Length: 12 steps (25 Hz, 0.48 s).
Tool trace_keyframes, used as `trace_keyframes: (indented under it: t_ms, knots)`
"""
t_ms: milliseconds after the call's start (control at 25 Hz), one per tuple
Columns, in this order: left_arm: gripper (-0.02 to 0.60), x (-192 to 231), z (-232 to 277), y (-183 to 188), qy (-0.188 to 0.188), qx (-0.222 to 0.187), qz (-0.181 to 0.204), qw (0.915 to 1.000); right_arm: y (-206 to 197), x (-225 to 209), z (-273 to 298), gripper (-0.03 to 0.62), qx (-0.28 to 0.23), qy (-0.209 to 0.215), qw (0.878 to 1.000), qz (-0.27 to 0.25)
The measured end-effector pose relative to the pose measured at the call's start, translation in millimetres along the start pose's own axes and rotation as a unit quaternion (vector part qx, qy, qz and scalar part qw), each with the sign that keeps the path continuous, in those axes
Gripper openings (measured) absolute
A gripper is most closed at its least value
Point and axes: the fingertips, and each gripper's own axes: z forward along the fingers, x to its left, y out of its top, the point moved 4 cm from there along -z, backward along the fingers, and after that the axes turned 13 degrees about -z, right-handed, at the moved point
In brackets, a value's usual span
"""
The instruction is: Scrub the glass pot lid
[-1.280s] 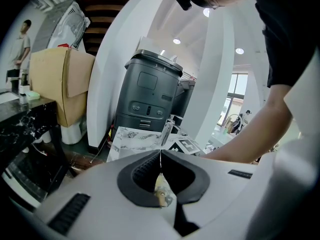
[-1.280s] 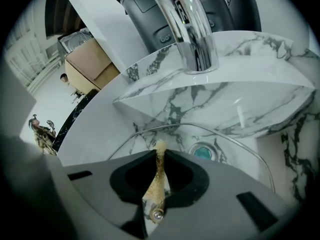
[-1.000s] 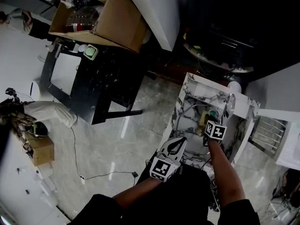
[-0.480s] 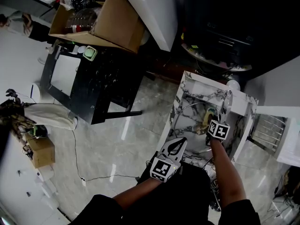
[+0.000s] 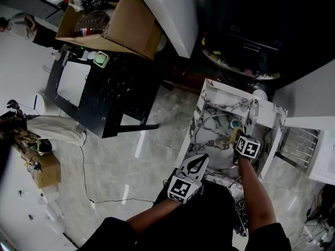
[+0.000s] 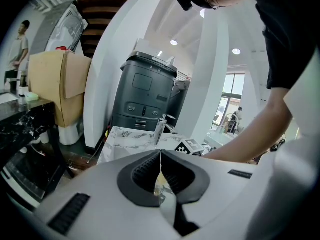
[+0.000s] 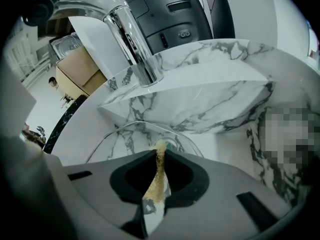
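Observation:
The glass pot lid lies in the marble sink, and its clear rim arcs just ahead of my right jaws. My right gripper is shut on a yellow scrub pad whose tip rests at the lid's near part, by a teal spot at its middle. My left gripper hovers at the sink's near edge, apart from the lid. Its jaws are shut with nothing held between them.
A chrome faucet rises from the sink's back ledge. A dark grey bin stands behind the sink. A black table with a cardboard box is at the left, and a cable trails on the floor.
My right gripper has shifted slightly to the right with the scrub pad across the lid. The left gripper has stayed where it was.

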Motion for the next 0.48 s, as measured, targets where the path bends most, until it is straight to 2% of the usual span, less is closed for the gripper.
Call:
trace_keyframes:
  t_ms: [480]
  knots:
    - [0.017,-1,-10,-2,-0.01,0.001,0.005,0.9999,-18,-6,-16,0.06,0.015,-0.017,1.0,-0.005]
